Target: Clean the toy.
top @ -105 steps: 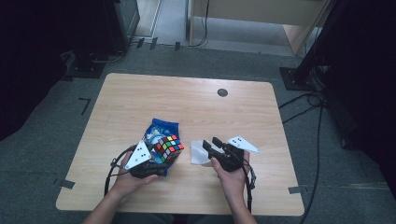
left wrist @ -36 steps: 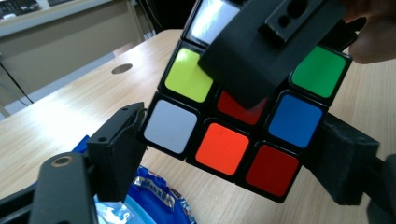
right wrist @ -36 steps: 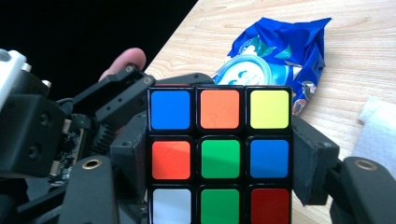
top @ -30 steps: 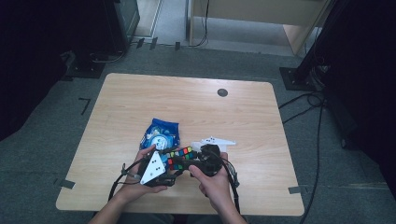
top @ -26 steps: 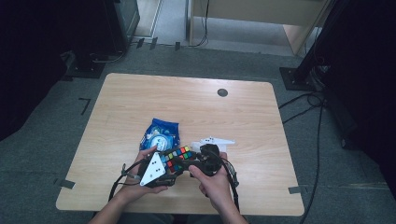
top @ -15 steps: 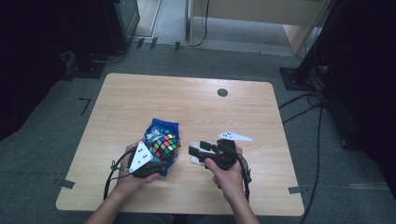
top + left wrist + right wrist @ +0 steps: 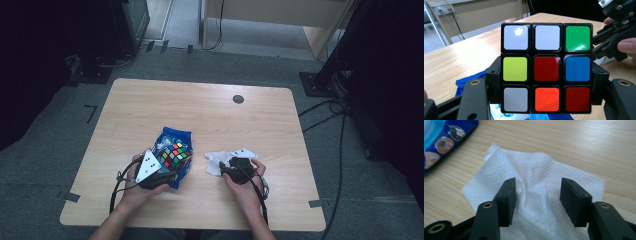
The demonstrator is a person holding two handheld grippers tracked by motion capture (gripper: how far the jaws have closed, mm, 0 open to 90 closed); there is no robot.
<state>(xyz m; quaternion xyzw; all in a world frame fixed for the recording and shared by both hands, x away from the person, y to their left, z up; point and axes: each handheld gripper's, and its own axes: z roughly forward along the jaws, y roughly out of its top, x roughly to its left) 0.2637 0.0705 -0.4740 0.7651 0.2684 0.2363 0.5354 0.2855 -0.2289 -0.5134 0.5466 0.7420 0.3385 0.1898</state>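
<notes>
My left gripper (image 7: 544,100) holds the puzzle cube (image 7: 546,67), one black jaw pressed on each side of it. In the high view the cube (image 7: 175,154) sits over the blue wet-wipe packet (image 7: 172,145), left of centre on the table (image 7: 210,110), near my edge.

What changed: a second ago both grippers met at the cube near the table's front edge; half a second ago they had parted. The cube is back over the packet and the right gripper (image 7: 536,197) has dropped to the white tissue (image 7: 539,182) lying just right of the packet.

Right jaws have just been closing. They now stand about half apart, straddling a raised fold of the tissue. The pads do not yet press it; tissue shows on both sides and between them. In the high view my right hand (image 7: 245,175) covers the near part of the tissue (image 7: 216,162).

Judgement: the work looks like wiping the cube. The cube is secured; the tissue pick-up is the step in hand, not finished. Next: close on the fold, lift, check that the sheet comes up whole.

Risk: the pads may pinch a thin layer only and let it slip.
</notes>
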